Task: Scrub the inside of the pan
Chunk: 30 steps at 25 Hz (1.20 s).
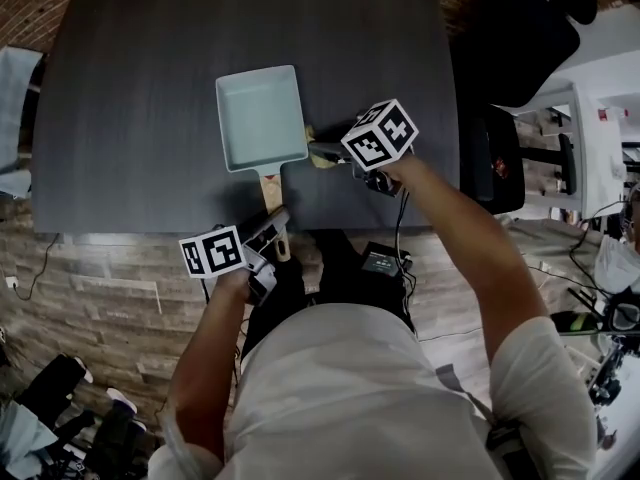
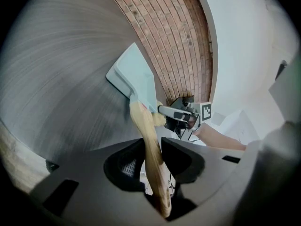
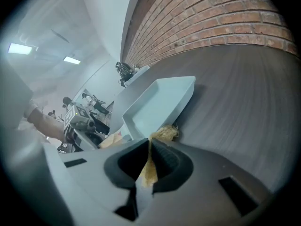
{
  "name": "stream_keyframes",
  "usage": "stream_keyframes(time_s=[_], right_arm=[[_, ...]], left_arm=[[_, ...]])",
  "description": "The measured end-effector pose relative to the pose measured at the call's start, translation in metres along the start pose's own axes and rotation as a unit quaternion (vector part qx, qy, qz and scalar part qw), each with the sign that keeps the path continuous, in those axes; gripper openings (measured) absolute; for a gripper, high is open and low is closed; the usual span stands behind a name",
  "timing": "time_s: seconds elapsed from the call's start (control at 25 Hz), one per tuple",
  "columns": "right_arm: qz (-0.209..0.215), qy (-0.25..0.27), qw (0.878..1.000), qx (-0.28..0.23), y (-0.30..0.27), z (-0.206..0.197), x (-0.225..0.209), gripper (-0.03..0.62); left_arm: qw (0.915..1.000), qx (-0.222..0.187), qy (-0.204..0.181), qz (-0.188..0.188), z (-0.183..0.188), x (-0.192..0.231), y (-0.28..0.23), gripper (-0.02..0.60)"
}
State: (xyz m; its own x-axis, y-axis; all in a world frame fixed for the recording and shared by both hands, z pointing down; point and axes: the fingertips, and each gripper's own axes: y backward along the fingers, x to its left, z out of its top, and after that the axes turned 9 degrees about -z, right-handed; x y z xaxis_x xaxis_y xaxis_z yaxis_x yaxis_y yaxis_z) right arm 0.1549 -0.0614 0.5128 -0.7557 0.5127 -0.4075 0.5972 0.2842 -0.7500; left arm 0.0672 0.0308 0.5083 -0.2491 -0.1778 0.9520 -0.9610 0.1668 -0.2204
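Observation:
A pale blue rectangular pan [image 1: 262, 116] lies on the dark table [image 1: 130, 88], its wooden handle [image 1: 271, 193] pointing toward me. My left gripper [image 1: 272, 226] is shut on that handle [image 2: 149, 140] at the table's front edge. My right gripper [image 1: 318, 152] hovers at the pan's near right corner, shut on a yellowish fibrous scrubber [image 3: 164, 133]. The scrubber's tuft sticks out past the jaws, just outside the pan's rim [image 3: 157, 106]. The left gripper view shows the pan [image 2: 136, 76] beyond the handle, with the right gripper [image 2: 165, 111] beside it. The pan's inside looks bare.
The table's front edge [image 1: 200, 230] runs just behind the left gripper. A black chair [image 1: 520, 38] stands off the table's right side. A brick wall [image 2: 174, 36] rises beyond the far edge. Cables [image 1: 400, 228] hang below the front edge.

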Motion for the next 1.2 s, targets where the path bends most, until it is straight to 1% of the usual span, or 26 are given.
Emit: stream_keyframes(time_s=[0.36, 0.48, 0.68, 0.88, 1.0, 1.08, 1.2], right_arm=[[-0.003, 0.019, 1.0, 0.019, 0.008, -0.03, 0.027, 0.032], [0.001, 0.036, 0.999, 0.029, 0.012, -0.039, 0.038, 0.032], [0.021, 0.099, 0.994, 0.051, 0.014, -0.046, 0.068, 0.032], [0.02, 0.178, 0.98, 0.09, -0.008, -0.04, 0.084, 0.032], [-0.007, 0.21, 0.972, 0.103, -0.016, -0.034, 0.072, 0.032], [-0.031, 0.208, 0.973, 0.097, -0.016, -0.028, 0.057, 0.032], [-0.057, 0.191, 0.977, 0.08, -0.01, -0.025, 0.042, 0.031]], left_arm=[[1.0, -0.006, 0.001, -0.001, 0.0, 0.0, 0.0, 0.117], [1.0, -0.008, 0.002, 0.0, 0.001, 0.001, 0.0, 0.117], [0.9999, -0.011, 0.002, -0.001, 0.001, 0.001, 0.001, 0.117], [0.9999, -0.012, 0.001, 0.0, 0.0, 0.0, 0.002, 0.117], [0.9999, -0.01, 0.002, 0.002, 0.0, 0.0, 0.001, 0.117], [1.0, -0.009, 0.002, 0.001, 0.0, 0.001, 0.001, 0.115], [1.0, -0.009, 0.003, -0.002, -0.001, 0.002, 0.002, 0.115]])
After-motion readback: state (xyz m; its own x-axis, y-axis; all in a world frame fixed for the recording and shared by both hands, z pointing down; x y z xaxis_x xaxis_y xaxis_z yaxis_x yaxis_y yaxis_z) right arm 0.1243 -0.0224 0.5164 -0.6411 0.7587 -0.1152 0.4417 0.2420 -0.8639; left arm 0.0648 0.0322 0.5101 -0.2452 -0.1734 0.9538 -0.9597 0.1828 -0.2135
